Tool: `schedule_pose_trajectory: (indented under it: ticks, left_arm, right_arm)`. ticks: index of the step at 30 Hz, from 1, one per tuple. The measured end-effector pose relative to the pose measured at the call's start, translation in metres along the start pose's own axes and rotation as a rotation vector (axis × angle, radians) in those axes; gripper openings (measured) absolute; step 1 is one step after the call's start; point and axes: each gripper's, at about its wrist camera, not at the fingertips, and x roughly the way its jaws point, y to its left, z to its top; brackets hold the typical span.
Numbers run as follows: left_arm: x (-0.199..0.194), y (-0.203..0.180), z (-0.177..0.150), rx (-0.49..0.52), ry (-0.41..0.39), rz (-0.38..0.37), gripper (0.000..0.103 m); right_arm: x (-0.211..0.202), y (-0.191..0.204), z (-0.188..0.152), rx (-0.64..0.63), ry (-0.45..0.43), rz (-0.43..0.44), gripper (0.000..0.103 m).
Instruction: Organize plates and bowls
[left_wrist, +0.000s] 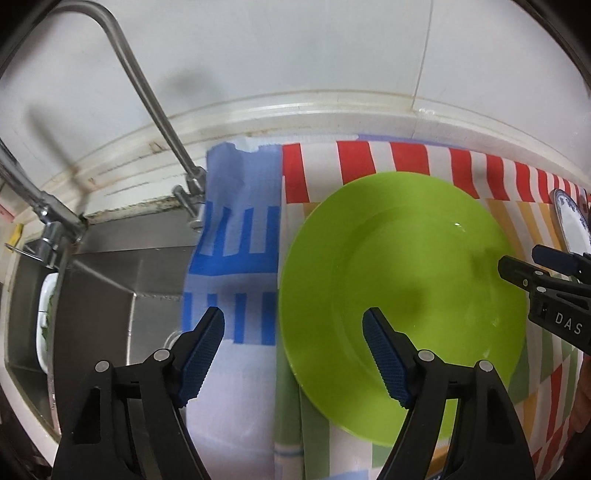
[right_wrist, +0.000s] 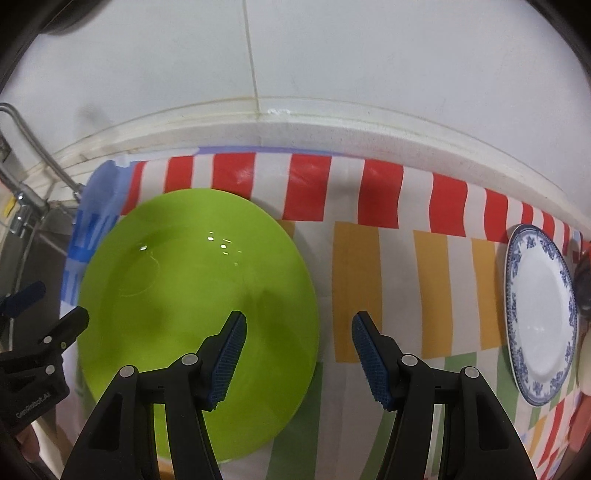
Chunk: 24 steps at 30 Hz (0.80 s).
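1. Green plate (right_wrist: 195, 295) lies flat on the striped cloth (right_wrist: 369, 280) covering the desk, near the sink (left_wrist: 110, 266). Blue-patterned plate (right_wrist: 541, 314) sits well apart, toward the right end of the cloth.

2. Left claw (left_wrist: 293, 358): jaws apart, nothing held. One finger hangs over the plate's well, the other over the cloth on the sink side; the plate's left rim falls between them. No contact that I can see.

3. Right claw (right_wrist: 299, 354): jaws apart, empty. It straddles the plate's right rim the same way, one finger over green, one over cloth.

4. Risk, flat rim: the plate looks glossy and smooth. Closing on a shallow, sloping rim from above could let the pads skid off, and the plate would clatter back down.

5. Risk, uneven lift: if one side bites and the other misses, the plate tilts and may slide toward the sink edge, which is close by.

6. Risk, cloth: the outer finger of either claw could pinch the cloth along with the rim. Lifting then drags the cloth, and the patterned plate rides on it.

7. Risk, crowding: both claws work over one plate; the wrist views each show the other close by. A sideways correction could knock them together.
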Motion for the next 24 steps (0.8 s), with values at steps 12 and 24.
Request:
schedule_pose_trajectory:
  ticks: [12,24]
  left_arm:
    - [0.028,-0.008,0.011,0.006,0.048,-0.048,0.063]
    - [0.034,-0.005,0.016,-0.026,0.059,-0.078,0.041]
  right_arm:
    - [0.022,-0.004,0.001,0.029,0.041,0.025,0.059]
    - [0.026,0.007,0.004,0.023,0.049,0.071,0.043]
